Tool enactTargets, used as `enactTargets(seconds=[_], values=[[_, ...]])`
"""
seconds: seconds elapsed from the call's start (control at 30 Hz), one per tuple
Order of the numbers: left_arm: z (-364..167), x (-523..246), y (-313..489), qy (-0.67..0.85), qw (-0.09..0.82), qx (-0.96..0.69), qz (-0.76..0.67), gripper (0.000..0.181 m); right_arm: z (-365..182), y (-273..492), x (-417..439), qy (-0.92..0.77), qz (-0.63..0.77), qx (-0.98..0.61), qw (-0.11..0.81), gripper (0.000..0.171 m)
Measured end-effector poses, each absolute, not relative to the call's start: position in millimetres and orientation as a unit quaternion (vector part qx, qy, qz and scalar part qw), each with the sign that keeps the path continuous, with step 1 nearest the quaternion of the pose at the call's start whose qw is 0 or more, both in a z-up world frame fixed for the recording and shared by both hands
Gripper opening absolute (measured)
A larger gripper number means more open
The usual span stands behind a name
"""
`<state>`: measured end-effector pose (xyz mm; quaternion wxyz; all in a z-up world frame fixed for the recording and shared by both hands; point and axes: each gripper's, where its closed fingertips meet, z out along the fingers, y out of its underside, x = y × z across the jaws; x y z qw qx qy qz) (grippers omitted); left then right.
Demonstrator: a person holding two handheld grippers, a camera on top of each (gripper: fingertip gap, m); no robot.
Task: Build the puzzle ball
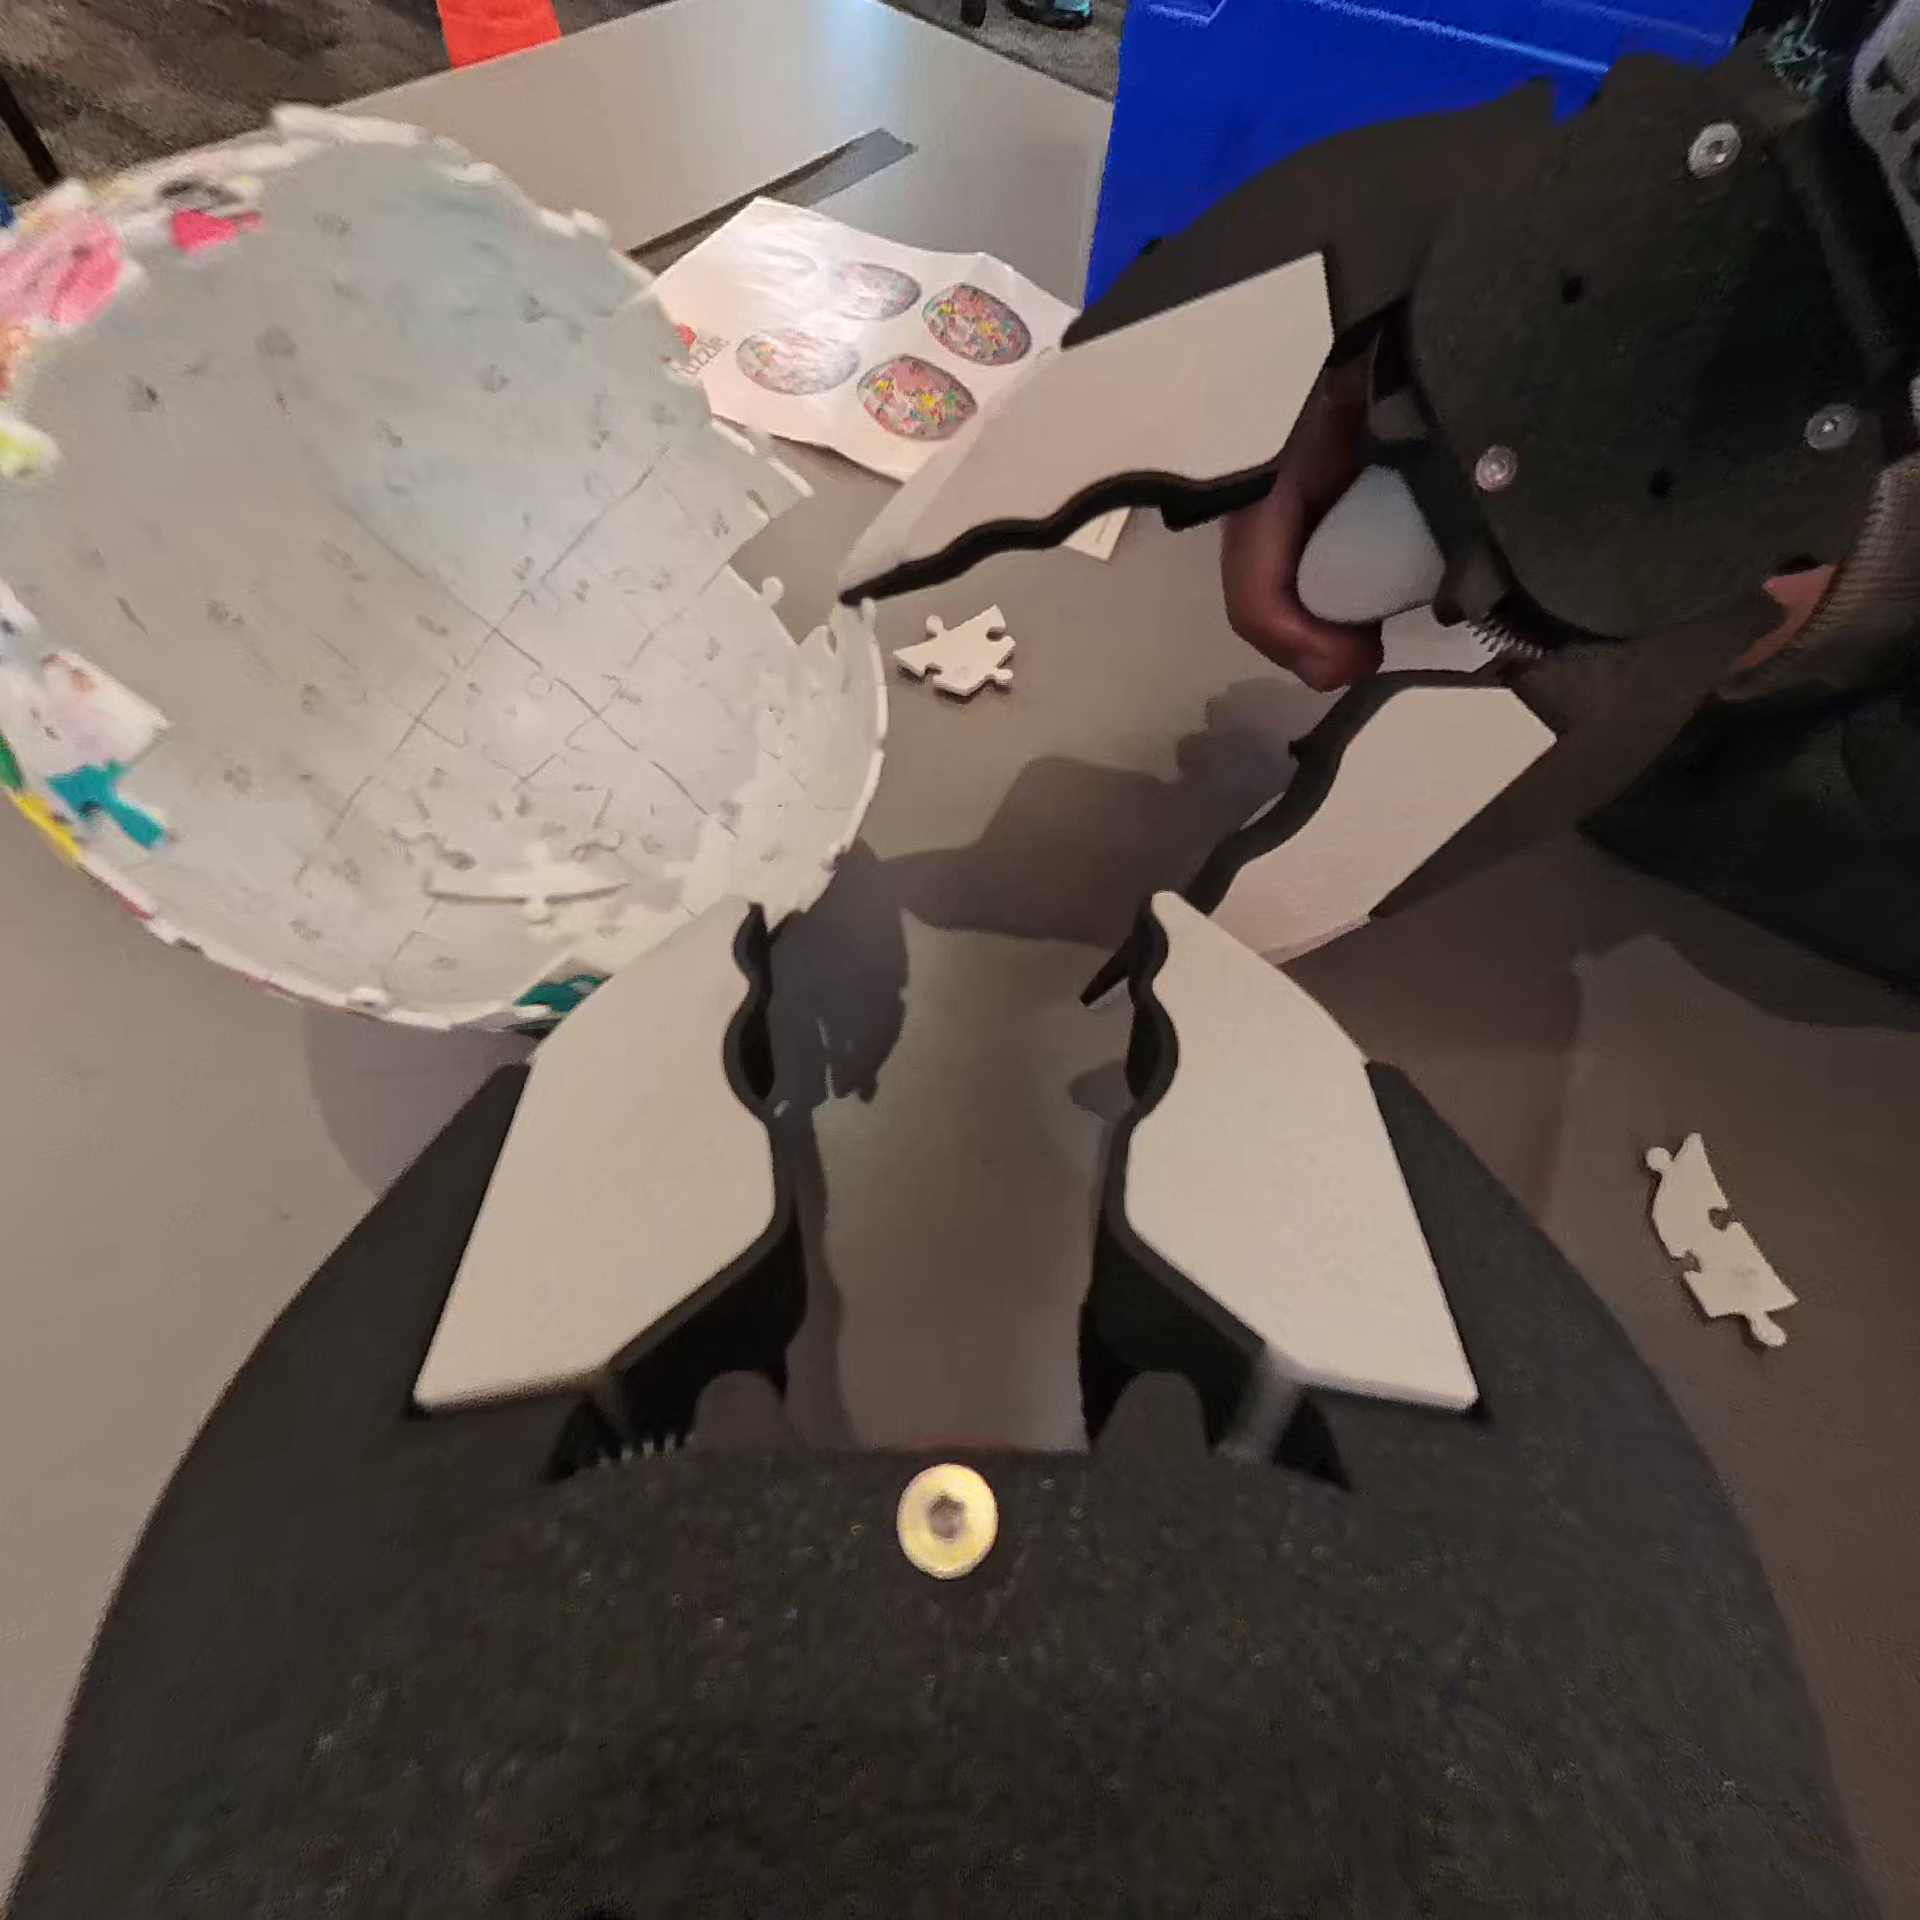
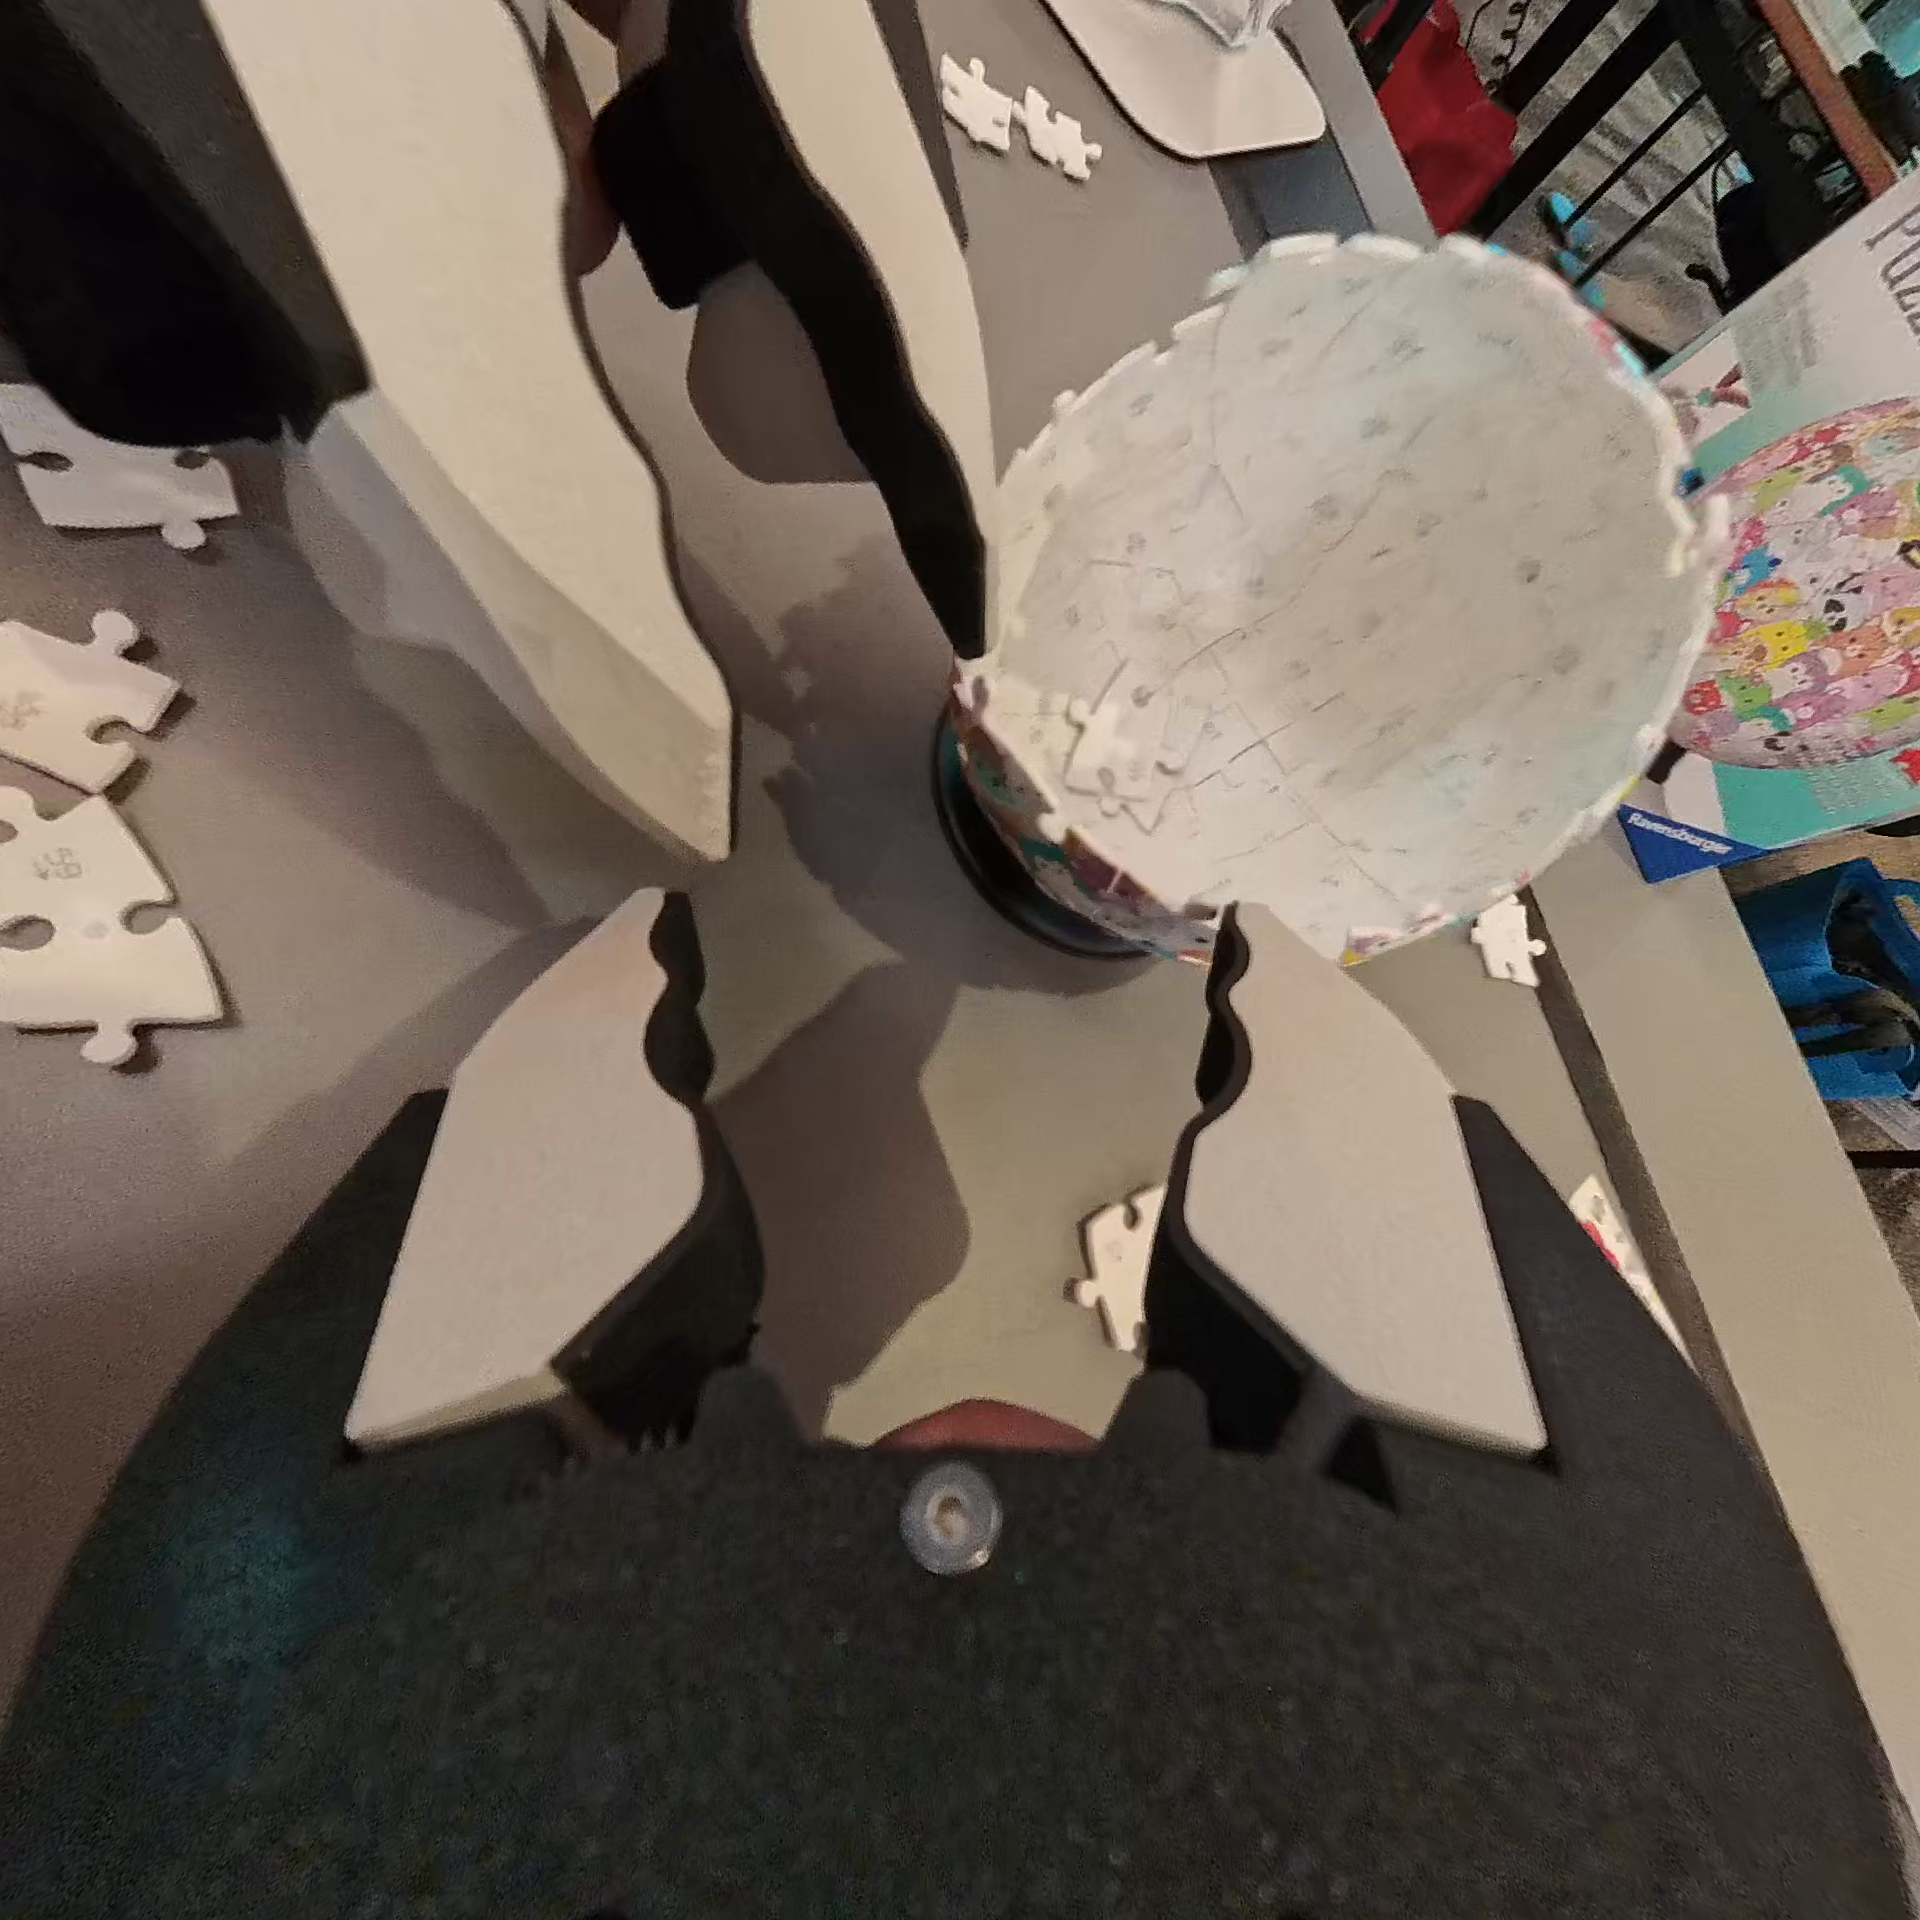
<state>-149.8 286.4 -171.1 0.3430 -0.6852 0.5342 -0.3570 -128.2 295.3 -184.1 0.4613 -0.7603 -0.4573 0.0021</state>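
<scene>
Roughly half built, the puzzle ball [image 1: 416, 582] is a thin, curved bowl of interlocked pieces, chalky white with faint grey marks on its inner face, brightly printed on the outside, its rim ragged with tabs and notches. It sits tilted on a dark round stand [image 2: 997, 883] on the smooth grey table [image 1: 156, 1247], its hollow holding nothing but one loose-looking white piece lying against the inner wall near the lower rim. The left gripper [image 1: 940, 966] hangs just beside the ball's lower rim, its pale flat fingers with wavy black inner edges spread wide apart and holding nothing. The right gripper [image 2: 945, 914] is likewise spread wide and empty, one fingertip near the ball's stand; in the left wrist view its upper finger reaches to the ball's rim, though contact cannot be told. A person's hand [image 1: 1299, 582] grips its handle. Beside the ball, a single white puzzle piece [image 1: 961, 649] lies on the table under that finger, and a longer joined strip of pieces [image 1: 1720, 1242] lies farther off. Beyond the ball lies a printed instruction sheet [image 1: 862, 343] with round pictures, and a blue box [image 1: 1299, 125] stands behind it. On the ball's other side rests the colourful puzzle carton [image 2: 1818, 582], with more white pieces [image 2: 83, 831] scattered well apart from the ball.
</scene>
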Motion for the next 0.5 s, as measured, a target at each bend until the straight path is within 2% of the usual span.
enactTargets(seconds=[0.37,0.5], values=[[-184.6,-155.7,297.4,0.532,0.328,-0.706,-0.332,0.064,-201.7,294.6,-131.4,-0.472,-0.012,-0.772,0.425,0.092],[-175.6,-157.5,299.4,0.533,0.354,-0.698,-0.322,0.062,-193.8,293.2,-124.8,-0.463,-0.033,-0.774,0.431,0.088]])
